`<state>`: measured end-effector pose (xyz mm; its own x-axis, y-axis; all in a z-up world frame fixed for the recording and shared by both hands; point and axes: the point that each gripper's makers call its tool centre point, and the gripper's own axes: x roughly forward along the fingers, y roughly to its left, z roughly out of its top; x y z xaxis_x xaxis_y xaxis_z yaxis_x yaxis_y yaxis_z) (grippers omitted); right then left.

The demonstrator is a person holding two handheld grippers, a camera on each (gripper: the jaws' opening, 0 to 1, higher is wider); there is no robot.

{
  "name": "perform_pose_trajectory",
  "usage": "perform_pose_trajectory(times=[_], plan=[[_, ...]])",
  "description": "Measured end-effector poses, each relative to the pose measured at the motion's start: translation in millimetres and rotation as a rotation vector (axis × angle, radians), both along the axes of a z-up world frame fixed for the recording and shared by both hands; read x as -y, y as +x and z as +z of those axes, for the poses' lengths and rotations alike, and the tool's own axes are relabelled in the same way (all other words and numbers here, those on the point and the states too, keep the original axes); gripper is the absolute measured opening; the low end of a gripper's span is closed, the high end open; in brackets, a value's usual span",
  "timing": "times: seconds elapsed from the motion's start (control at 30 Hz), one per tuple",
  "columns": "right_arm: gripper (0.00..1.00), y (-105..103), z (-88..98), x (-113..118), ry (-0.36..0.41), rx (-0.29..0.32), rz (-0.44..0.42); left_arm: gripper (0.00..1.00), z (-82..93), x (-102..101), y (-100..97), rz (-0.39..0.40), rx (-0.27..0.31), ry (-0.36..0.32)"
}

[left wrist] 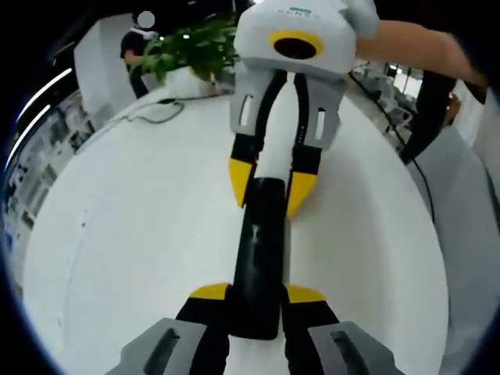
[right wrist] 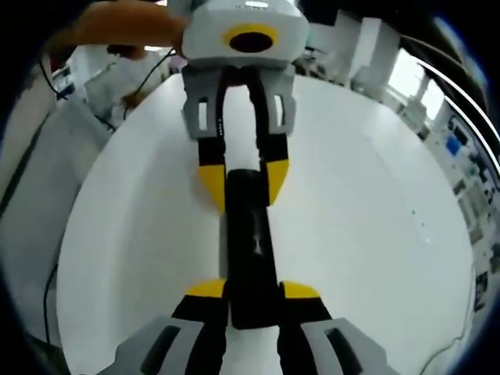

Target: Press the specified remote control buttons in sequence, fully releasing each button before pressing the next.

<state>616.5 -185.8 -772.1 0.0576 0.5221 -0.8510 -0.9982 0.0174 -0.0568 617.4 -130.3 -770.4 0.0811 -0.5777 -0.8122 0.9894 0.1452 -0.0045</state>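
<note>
Both views are brightly and evenly lit from overhead. The white table (left wrist: 141, 226) is nearly washed out around the fingers (left wrist: 241, 178), where only faint shadows are cast. Edges are strongly curved and softly blurred.

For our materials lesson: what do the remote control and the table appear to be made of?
Remote control: probably hard plastic, black and glossy, with a pale sheen running along it. Table: smooth white top with a matte finish and even tone, perhaps laminate or painted board; the look leaves it open.

remote control (left wrist: 260, 250) buttons too blurred to tell, its ends hidden between jaws, possibly gripped
</note>
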Motion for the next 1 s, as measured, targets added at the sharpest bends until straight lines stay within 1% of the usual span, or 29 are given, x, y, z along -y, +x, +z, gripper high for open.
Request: perform_pose_trajectory(times=[0.17,0.23,0.43,0.5,0.77,0.8,0.83,0.9,1.0], plan=[[0.21,-13.2,1.6,1.5,0.01,-0.005,0.001,0.24,4.3,2.1,-15.5,-0.007,0.001,-0.001],[0.21,-18.8,3.5,2.0,0.019,-0.007,-0.002,0.24,4.8,-0.1,-13.4,-0.006,0.0,-0.004],[0.21,-33.1,7.2,2.5,0.024,-0.005,0.002,0.24,5.7,-0.5,-24.7,-0.006,-0.001,-0.009],[0.21,-38.2,8.0,3.0,0.024,-0.005,0.005,0.24,6.6,1.3,-33.7,-0.005,-0.002,-0.01],[0.21,-62.3,10.2,6.2,0.035,-0.007,0.003,0.24,8.3,2.5,-55.2,-0.01,0.0,-0.019],[0.21,-68.5,10.5,6.6,0.04,-0.007,0.002,0.24,8.2,3.4,-60.3,-0.01,-0.001,-0.02],[0.21,-70.4,10.4,6.9,0.041,-0.008,0.002,0.24,7.9,4.2,-66.6,-0.011,-0.005,-0.024],[0.21,-78.4,9.9,7.6,0.044,-0.012,0.002,0.24,7.2,3.9,-69.9,-0.013,-0.008,-0.027],[0.21,-87.7,9.1,8.4,0.045,-0.014,0.001,0.24,7.2,6.7,-83.3,-0.015,-0.006,-0.027]])
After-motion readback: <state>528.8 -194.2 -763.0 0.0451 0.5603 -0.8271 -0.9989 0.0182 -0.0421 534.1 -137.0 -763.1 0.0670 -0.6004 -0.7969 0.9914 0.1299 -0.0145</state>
